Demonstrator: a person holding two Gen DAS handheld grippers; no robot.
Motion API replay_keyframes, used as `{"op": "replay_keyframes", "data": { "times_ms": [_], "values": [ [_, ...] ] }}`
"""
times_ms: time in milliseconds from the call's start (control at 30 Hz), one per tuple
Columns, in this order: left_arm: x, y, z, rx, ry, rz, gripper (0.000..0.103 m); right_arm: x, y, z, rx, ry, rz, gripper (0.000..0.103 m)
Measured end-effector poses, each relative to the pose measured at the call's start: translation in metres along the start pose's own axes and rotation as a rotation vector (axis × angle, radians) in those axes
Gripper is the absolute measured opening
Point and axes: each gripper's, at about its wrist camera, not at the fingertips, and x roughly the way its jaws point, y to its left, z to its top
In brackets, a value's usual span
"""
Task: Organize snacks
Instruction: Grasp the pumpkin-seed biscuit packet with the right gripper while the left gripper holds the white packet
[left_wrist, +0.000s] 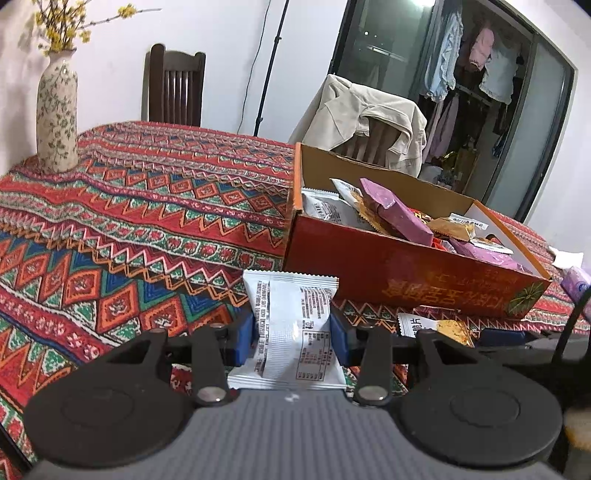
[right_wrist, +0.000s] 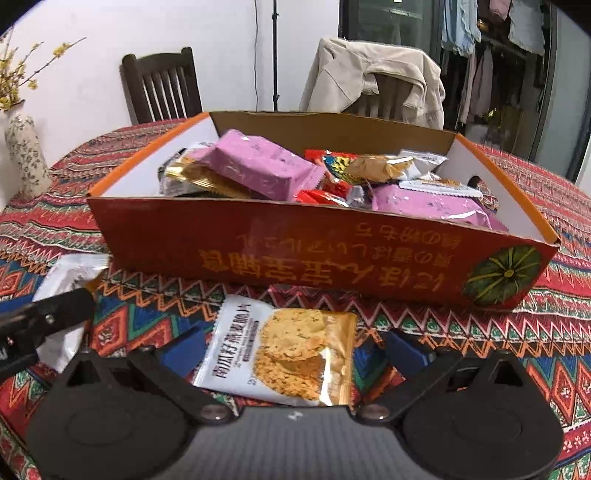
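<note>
The left tongs (left_wrist: 291, 334) pinch a light, crinkly white packet (left_wrist: 290, 325) by its puffed middle just before the box (left_wrist: 406, 273), while the right tongs (right_wrist: 295, 350) stand wide around a slippery, crushable biscuit packet (right_wrist: 284, 354) on the counter (left_wrist: 147, 206).

The red box (right_wrist: 332, 254) is matt printed cardboard, raw brown inside its far wall; in it lie glossy foil-like purple packets (right_wrist: 258, 166); just before the box, a white packet (left_wrist: 291, 332) of crinkled shiny film and a glossy gold-and-white packet (right_wrist: 280, 354); under the box, a woven, coarse tablecloth (left_wrist: 129, 221); left of the box, a glazed ceramic vase (left_wrist: 57, 114).
</note>
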Motion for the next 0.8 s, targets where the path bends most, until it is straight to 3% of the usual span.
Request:
{"op": "replay_keyframes", "data": {
  "times_ms": [333,500,800],
  "values": [
    [-0.001,0.007,-0.001,-0.035,0.005,-0.013,0.043,-0.004,0.001,-0.007,-0.021,-0.031,0.023,0.103],
    [0.001,0.007,-0.001,-0.037,0.008,-0.010,0.043,-0.015,0.009,-0.011,-0.059,-0.063,0.061,0.076],
    [0.000,0.005,-0.001,-0.037,-0.001,-0.005,0.043,-0.026,0.009,-0.017,-0.069,-0.090,0.095,0.061]
  ]
}}
